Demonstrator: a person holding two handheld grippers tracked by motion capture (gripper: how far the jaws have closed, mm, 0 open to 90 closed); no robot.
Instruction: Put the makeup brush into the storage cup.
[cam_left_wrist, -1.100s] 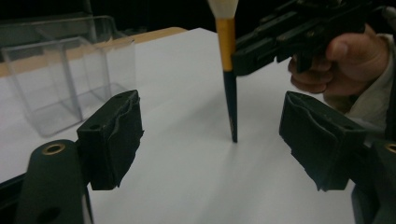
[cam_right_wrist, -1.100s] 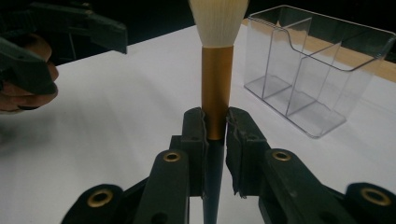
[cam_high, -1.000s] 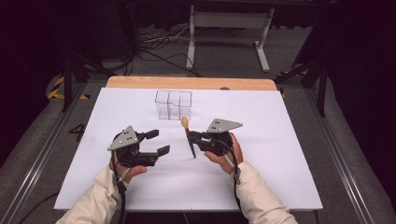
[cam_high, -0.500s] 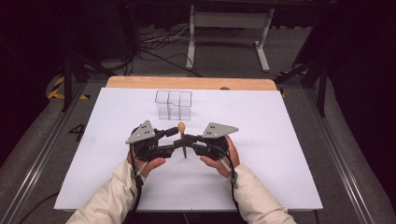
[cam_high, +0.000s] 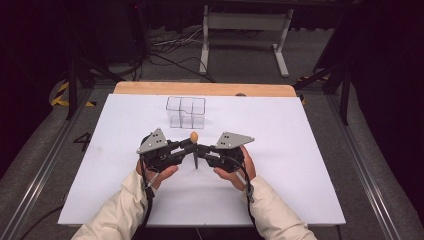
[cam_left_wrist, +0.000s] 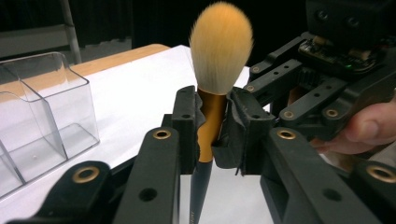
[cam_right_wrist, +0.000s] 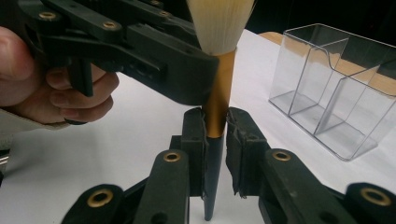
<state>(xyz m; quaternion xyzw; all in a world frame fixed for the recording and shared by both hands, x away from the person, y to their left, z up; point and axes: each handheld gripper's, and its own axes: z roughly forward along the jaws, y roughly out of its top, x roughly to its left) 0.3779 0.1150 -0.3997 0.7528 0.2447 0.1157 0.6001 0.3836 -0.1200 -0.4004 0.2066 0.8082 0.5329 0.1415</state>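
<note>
Currently the makeup brush (cam_high: 194, 145) stands upright just in front of the clear organizer (cam_high: 186, 112), pinched from both sides. Left hand-held gripper (cam_left_wrist: 212, 130) has just been closing and now clamps the gold ferrule; right hand-held gripper (cam_right_wrist: 215, 140) is clamped tight lower down, where ferrule meets the dark handle. Brush looks light and stiff, handle probably smooth and slippery, bristles soft, so best gripped on ferrule or handle, not the tuft. Organizer compartments look empty. White counter (cam_high: 310, 165) around it holds nothing else in the way.

High view overhead; gripper views close, facing (seemingly) one brush (cam_left_wrist: 219, 70).
</note>
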